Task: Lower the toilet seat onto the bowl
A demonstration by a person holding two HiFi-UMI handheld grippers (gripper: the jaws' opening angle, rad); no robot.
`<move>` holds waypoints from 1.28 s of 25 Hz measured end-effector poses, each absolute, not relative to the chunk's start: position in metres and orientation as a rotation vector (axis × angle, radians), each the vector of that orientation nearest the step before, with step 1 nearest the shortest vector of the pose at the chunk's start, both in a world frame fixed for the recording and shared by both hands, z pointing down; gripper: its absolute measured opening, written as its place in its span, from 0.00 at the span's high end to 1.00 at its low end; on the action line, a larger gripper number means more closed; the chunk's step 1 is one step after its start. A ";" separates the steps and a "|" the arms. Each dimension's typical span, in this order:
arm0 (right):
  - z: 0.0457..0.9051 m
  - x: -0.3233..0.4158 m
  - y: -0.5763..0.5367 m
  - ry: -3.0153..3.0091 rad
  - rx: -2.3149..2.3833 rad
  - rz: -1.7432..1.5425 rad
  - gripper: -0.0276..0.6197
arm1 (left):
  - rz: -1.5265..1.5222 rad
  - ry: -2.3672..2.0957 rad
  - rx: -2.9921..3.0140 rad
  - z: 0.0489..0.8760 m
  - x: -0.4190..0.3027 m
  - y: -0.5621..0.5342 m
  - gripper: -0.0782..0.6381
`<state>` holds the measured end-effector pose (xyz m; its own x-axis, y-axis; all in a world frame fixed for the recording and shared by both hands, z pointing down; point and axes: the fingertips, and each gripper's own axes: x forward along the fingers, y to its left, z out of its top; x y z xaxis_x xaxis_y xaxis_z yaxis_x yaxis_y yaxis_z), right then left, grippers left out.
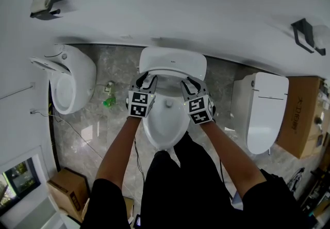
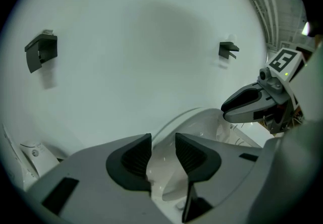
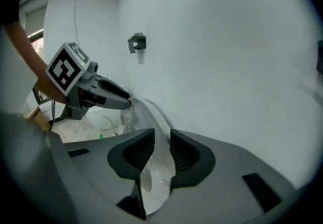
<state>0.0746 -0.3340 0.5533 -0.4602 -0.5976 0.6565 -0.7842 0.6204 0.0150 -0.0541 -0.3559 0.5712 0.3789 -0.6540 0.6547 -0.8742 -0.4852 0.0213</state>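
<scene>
the toilet seat (image 1: 172,63) stands raised at the far end of the bowl (image 1: 165,127), leaning back close to the white wall (image 1: 170,1). both tongs reach it from the near side, one at each edge.

the left tongs (image 1: 146,80) sit at the seat's left edge. in the left gripper view the jaws stand apart, with the white rim of the seat running up between them; a gap shows beside the ribbed pads, so they do not press on it.

the right tongs (image 1: 191,85) sit at the seat's right edge, about level with the left ones. in the right gripper view the thin curved edge of the seat passes straight between the two dark pads and fills the narrow gap, so these jaws look clamped on it.

the person stands at the near tip of the bowl, arms stretched forward on either side of it.

on the grey marbled floor (image 1: 103,130) another white toilet (image 1: 72,83) stands to the left and a closed one (image 1: 265,112) to the right. a small green thing (image 1: 109,102) lies on the floor between the left toilet and the middle one. a cardboard box (image 1: 67,189) sits near left.
</scene>
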 end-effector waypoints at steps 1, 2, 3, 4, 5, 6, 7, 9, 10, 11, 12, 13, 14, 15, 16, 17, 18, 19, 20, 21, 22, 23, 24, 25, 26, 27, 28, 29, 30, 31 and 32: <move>0.554 0.076 -0.334 -2.209 1.076 0.369 0.79 | 0.835 -1.327 2.280 0.572 -0.052 -0.357 0.67; 0.555 0.076 -0.334 -2.200 1.073 0.348 0.79 | 0.834 -1.323 2.278 0.573 -0.051 -0.358 0.67; 0.556 0.076 -0.335 -2.192 1.070 0.326 0.79 | 0.826 -1.316 2.275 0.573 -0.050 -0.359 0.67; 0.557 0.076 -0.336 -2.185 1.067 0.311 0.79 | 0.813 -1.309 2.272 0.573 -0.051 -0.360 0.67; 0.557 0.076 -0.338 -2.181 1.064 0.305 0.79 | 0.800 -1.303 2.270 0.573 -0.051 -0.360 0.67; 0.558 0.077 -0.339 -2.178 1.061 0.304 0.79 | 0.793 -1.300 2.272 0.573 -0.052 -0.360 0.67; 0.559 0.078 -0.340 -2.177 1.057 0.306 0.80 | 0.792 -1.299 2.275 0.573 -0.052 -0.360 0.67; 0.561 0.080 -0.341 -2.180 1.051 0.315 0.82 | 0.802 -1.299 2.279 0.573 -0.051 -0.359 0.69; 0.561 0.081 -0.340 -2.184 1.047 0.320 0.82 | 0.807 -1.299 2.278 0.573 -0.050 -0.358 0.69; 0.560 0.082 -0.339 -2.187 1.042 0.327 0.83 | 0.809 -1.298 2.274 0.572 -0.050 -0.357 0.70; 0.559 0.081 -0.337 -2.191 1.038 0.333 0.83 | 0.808 -1.299 2.270 0.572 -0.050 -0.355 0.70; 0.558 0.080 -0.335 -2.196 1.033 0.338 0.83 | 0.807 -1.301 2.266 0.571 -0.051 -0.353 0.70; 0.557 0.079 -0.332 -2.200 1.030 0.340 0.83 | 0.805 -1.304 2.263 0.570 -0.051 -0.351 0.70; 0.556 0.079 -0.329 -2.203 1.029 0.341 0.83 | 0.803 -1.306 2.262 0.569 -0.052 -0.348 0.70; 0.555 0.079 -0.326 -2.207 1.031 0.342 0.83 | 0.800 -1.306 2.262 0.568 -0.052 -0.345 0.70; 0.554 0.079 -0.322 -2.210 1.035 0.342 0.83 | 0.798 -1.306 2.264 0.567 -0.052 -0.341 0.70; 0.553 0.078 -0.318 -2.214 1.040 0.344 0.83 | 0.798 -1.306 2.265 0.566 -0.053 -0.337 0.70; 0.553 0.078 -0.313 -2.219 1.042 0.346 0.83 | 0.799 -1.305 2.266 0.565 -0.053 -0.333 0.70; 0.552 0.077 -0.308 -2.224 1.040 0.348 0.83 | 0.800 -1.305 2.264 0.563 -0.054 -0.328 0.69; 0.551 0.077 -0.303 -2.230 1.037 0.350 0.83 | 0.800 -1.305 2.260 0.562 -0.054 -0.322 0.70; 0.549 0.076 -0.297 -2.237 1.034 0.352 0.83 | 0.799 -1.307 2.256 0.561 -0.055 -0.317 0.70; 0.548 0.075 -0.292 -2.243 1.031 0.352 0.83 | 0.798 -1.309 2.253 0.560 -0.055 -0.311 0.69; 0.547 0.074 -0.286 -2.248 1.030 0.351 0.83 | 0.799 -1.310 2.251 0.559 -0.056 -0.305 0.69; 0.546 0.073 -0.280 -2.250 1.028 0.349 0.82 | 0.801 -1.310 2.248 0.558 -0.057 -0.299 0.69; 0.545 0.072 -0.273 -2.250 1.026 0.346 0.82 | 0.802 -1.309 2.246 0.557 -0.057 -0.293 0.69; 0.545 0.071 -0.266 -2.250 1.024 0.344 0.82 | 0.802 -1.307 2.243 0.556 -0.058 -0.286 0.69; 0.544 0.070 -0.260 -2.250 1.022 0.342 0.82 | 0.801 -1.306 2.241 0.555 -0.060 -0.279 0.69; 0.543 0.069 -0.253 -2.252 1.021 0.341 0.82 | 0.799 -1.306 2.240 0.555 -0.061 -0.273 0.69; 0.543 0.068 -0.246 -2.255 1.019 0.341 0.82 | 0.796 -1.305 2.238 0.554 -0.062 -0.265 0.69; 0.542 0.067 -0.238 -2.257 1.016 0.343 0.81 | 0.793 -1.301 2.236 0.554 -0.063 -0.258 0.69; 0.542 0.066 -0.230 -2.256 1.013 0.349 0.81 | 0.793 -1.293 2.233 0.553 -0.063 -0.249 0.69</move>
